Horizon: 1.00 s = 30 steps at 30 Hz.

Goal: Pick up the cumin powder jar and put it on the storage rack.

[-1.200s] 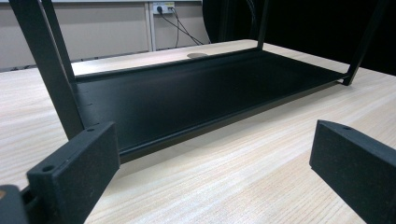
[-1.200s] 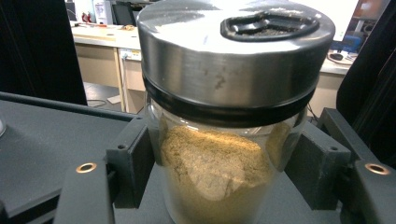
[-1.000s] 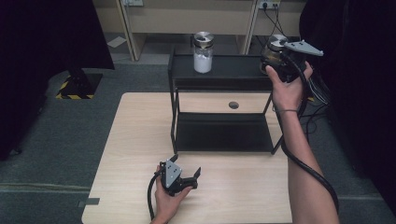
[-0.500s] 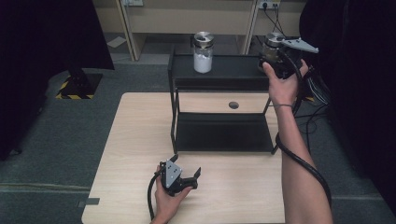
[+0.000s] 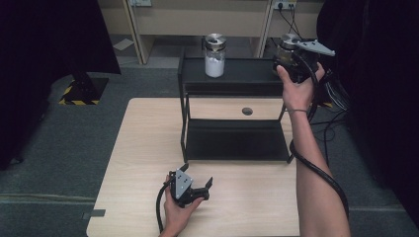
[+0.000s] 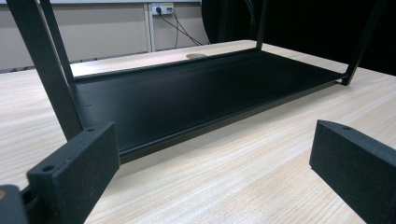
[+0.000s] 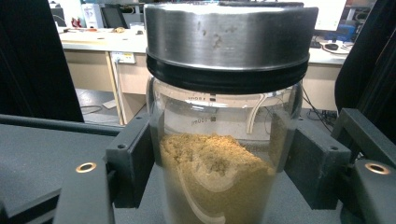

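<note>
— Where is the brown jar (image 7: 219, 154)?

— Upright at the right end of the rack (image 5: 237, 74)'s top shelf, gripped by the right hand-held gripper (image 5: 291, 61). The pads (image 7: 133, 158) press on the glass at both sides, below the metal lid (image 7: 229, 35).

— So which way does it lie from that hand-held gripper?

— Dead ahead, between the jaws, its long axis vertical; I judge the next move is a straight lift or a release.

— And the other hand?

— Well apart — the left hand-held gripper (image 5: 190, 187) rests on the surface (image 5: 143, 148) near its front edge, jaws wide with nothing between them, facing the bottom shelf (image 6: 201, 93). A white jar (image 5: 215, 55) stands farther left on top.
</note>
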Motion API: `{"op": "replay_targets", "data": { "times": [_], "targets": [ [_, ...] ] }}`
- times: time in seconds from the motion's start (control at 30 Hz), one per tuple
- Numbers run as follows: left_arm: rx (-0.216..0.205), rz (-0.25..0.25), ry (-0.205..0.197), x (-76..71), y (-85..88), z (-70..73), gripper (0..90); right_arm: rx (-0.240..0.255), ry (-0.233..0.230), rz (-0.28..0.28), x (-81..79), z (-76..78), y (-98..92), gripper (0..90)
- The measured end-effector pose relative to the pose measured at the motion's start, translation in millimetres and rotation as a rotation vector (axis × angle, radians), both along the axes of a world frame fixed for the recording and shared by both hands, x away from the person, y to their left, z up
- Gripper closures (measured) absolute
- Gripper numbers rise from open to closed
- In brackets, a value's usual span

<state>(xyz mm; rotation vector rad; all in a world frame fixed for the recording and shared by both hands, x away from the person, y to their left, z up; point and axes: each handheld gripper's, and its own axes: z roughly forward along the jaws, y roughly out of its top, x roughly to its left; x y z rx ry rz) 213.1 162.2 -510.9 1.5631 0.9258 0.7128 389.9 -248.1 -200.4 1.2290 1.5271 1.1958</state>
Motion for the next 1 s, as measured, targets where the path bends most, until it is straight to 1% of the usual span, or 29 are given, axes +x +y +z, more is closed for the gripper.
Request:
{"op": "replay_targets", "data": {
  "times": [0.13,0.5,0.57,0.67,0.73,0.87,1.0],
  "targets": [
    [0.001,-0.002,-0.001,0.0,-0.1,-0.1,0.9,0.006,-0.002,0.001,0.0,-0.7,-0.8,31.1],
    [-0.002,-0.005,-0.004,-0.1,0.3,-0.6,0.8,0.001,-0.007,0.001,-0.1,-1.8,-0.3,30.9],
    [-0.004,-0.007,-0.003,0.2,0.6,-0.6,0.8,0.003,-0.008,0.000,0.1,-2.7,-0.2,27.6],
    [-0.003,-0.006,-0.004,-0.1,0.4,-0.7,0.8,0.016,-0.018,-0.006,-0.1,-5.5,0.0,17.5],
    [-0.002,-0.006,-0.004,-0.2,0.3,-0.8,0.8,0.027,-0.027,-0.003,-1.0,-7.0,-0.7,12.9],
    [-0.002,-0.006,-0.004,-0.1,0.3,-0.7,0.8,0.019,-0.051,0.009,-5.2,-6.0,-1.7,7.2],
    [-0.001,-0.005,-0.005,-0.4,-0.1,-0.7,0.8,0.007,-0.064,0.018,-10.7,-3.8,-3.7,5.7]
  ]
}}
